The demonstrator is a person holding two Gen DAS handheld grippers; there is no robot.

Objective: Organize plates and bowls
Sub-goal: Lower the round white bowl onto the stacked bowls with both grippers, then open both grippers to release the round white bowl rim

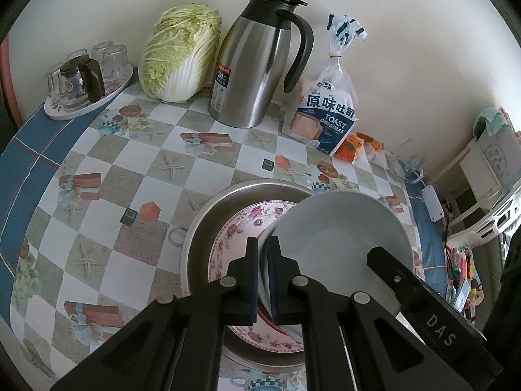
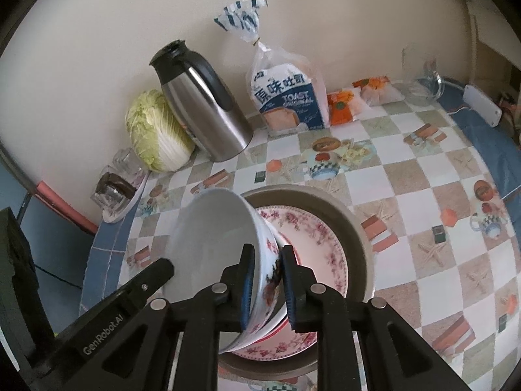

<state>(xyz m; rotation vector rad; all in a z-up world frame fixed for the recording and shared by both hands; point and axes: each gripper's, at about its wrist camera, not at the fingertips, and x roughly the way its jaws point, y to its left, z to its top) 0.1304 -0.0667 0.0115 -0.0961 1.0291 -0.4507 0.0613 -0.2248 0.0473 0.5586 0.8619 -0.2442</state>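
A white bowl with a red-and-blue painted outside hangs tilted over a pink floral plate, which lies in a metal basin. My right gripper is shut on the bowl's wall, one pad inside and one outside. In the left wrist view the bowl shows its white inside, and my left gripper is shut on its near rim. One finger of the right gripper lies across the bowl's inside. The plate and basin sit below.
Along the wall stand a steel jug, a cabbage, a toast bag, orange packets and a tray of glasses. The checked tablecloth ends in a blue border; a white rack stands beyond the right edge.
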